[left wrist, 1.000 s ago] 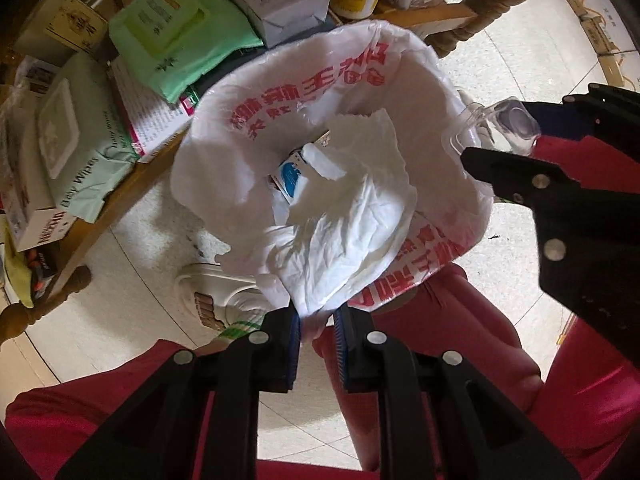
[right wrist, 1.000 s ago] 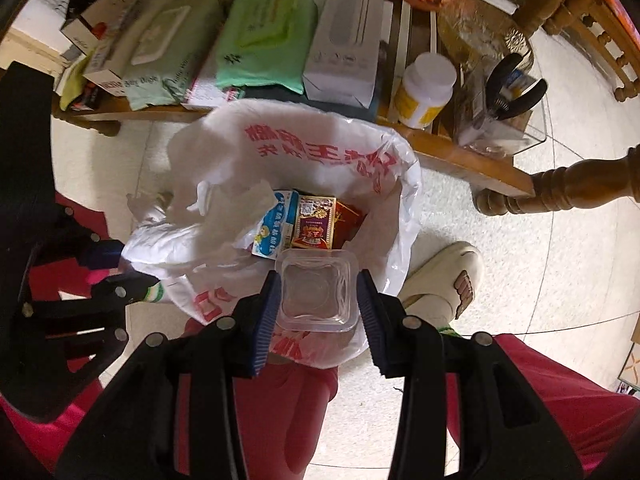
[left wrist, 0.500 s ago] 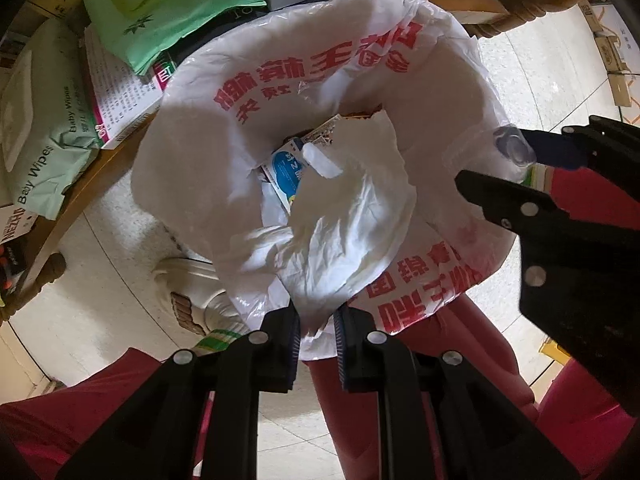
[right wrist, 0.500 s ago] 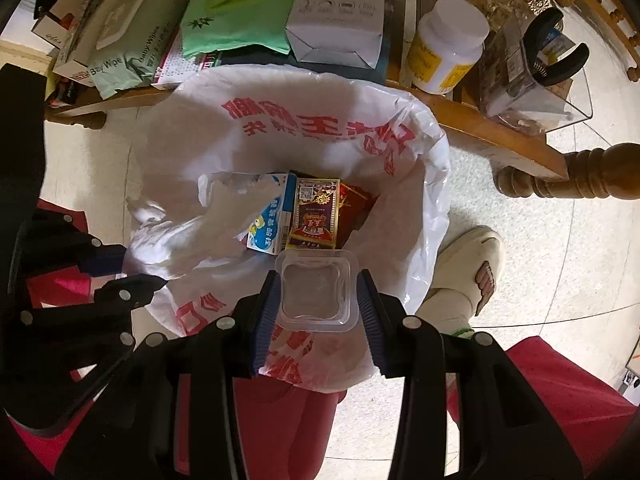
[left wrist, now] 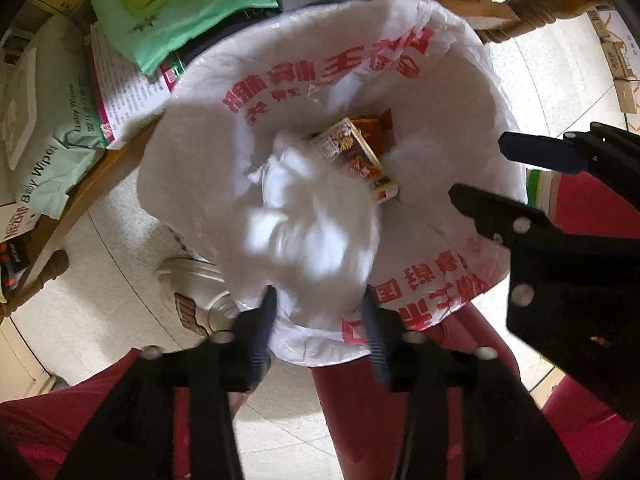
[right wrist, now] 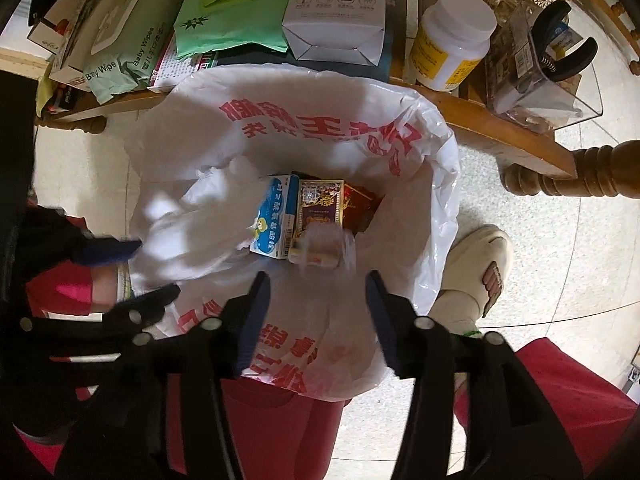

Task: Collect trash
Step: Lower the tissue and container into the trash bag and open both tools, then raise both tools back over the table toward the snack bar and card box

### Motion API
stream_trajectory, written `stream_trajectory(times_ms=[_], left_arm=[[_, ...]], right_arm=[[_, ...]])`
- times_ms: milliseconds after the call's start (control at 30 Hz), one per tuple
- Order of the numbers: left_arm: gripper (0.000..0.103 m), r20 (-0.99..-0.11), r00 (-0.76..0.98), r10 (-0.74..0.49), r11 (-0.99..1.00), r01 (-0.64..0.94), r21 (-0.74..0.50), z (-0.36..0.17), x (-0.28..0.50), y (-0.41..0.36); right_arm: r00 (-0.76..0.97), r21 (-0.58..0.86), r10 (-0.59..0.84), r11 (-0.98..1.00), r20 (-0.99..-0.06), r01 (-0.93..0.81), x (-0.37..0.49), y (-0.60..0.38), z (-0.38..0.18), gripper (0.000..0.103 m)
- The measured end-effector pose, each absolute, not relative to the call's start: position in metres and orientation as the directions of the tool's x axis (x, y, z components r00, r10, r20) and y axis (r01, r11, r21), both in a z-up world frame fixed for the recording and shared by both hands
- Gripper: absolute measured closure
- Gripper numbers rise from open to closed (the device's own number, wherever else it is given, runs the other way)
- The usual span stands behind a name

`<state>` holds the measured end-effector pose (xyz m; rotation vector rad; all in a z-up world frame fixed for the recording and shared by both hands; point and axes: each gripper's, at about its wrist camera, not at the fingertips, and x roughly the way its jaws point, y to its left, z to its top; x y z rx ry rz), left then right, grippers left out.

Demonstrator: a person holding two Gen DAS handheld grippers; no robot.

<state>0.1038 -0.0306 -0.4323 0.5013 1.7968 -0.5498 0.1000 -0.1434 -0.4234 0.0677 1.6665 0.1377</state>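
Both jaws spread wide, left gripper (left wrist: pixel 316 320) and right gripper (right wrist: pixel 318 300) gripping nothing | crumpled white tissue (left wrist: pixel 308 224) and clear plastic cup (right wrist: pixel 322 248), blurred, inside my white red-lettered bag (right wrist: pixel 340 132) | also inside: one blue carton (right wrist: pixel 274 216), one red-gold box (right wrist: pixel 320 204)

The plastic bag (right wrist: pixel 304 128) is white with red characters. Inside it lie a blue-white carton (right wrist: pixel 274 216) and a red-gold patterned box (right wrist: pixel 320 204).
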Motion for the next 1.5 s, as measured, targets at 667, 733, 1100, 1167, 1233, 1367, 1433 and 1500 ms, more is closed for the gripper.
stream_trajectory(times_ms=[667, 733, 1100, 1167, 1233, 1367, 1433, 1500], left_arm=[[0.034, -0.968, -0.247, 0.039, 0.797, 0.592, -0.118, -0.418, 0.101, -0.027], [0.031, -0.971, -0.237, 0.029, 0.794, 0.596, -0.122, -0.412, 0.098, -0.027], [0.018, -0.980, -0.193, -0.054, 0.821, 0.550, -0.153, -0.323, 0.064, -0.002], [0.018, -0.986, -0.156, -0.062, 0.818, 0.559, -0.140, -0.296, 0.056, 0.003], [0.018, -0.994, -0.101, -0.050, 0.801, 0.591, -0.100, -0.259, 0.048, 0.005], [0.017, -0.996, -0.025, -0.080, 0.768, 0.636, -0.078, -0.176, 0.051, 0.006], [0.012, -0.993, 0.021, -0.115, 0.764, 0.641, -0.075, -0.125, 0.063, 0.003], [0.011, -0.989, 0.065, -0.136, 0.762, 0.644, -0.062, -0.089, 0.072, -0.001]], right_arm=[[-0.099, 0.121, 0.115, 0.991, -0.988, -0.049, 0.090, -0.140, -0.423, 0.048], [-0.094, 0.132, 0.128, 0.991, -0.987, -0.039, 0.086, -0.142, -0.418, 0.048], [0.013, 0.221, 0.222, 0.974, -0.975, -0.045, 0.052, -0.164, -0.317, 0.031], [0.059, 0.237, 0.241, 0.969, -0.969, -0.064, 0.047, -0.170, -0.282, 0.028], [0.125, 0.262, 0.272, 0.961, -0.954, -0.092, 0.043, -0.179, -0.236, 0.022], [0.298, 0.210, 0.254, 0.963, -0.920, -0.171, 0.050, -0.199, -0.135, 0.011], [0.383, 0.153, 0.226, 0.965, -0.896, -0.212, 0.059, -0.208, -0.087, 0.008], [0.452, 0.102, 0.212, 0.962, -0.866, -0.255, 0.070, -0.215, -0.039, 0.007]])
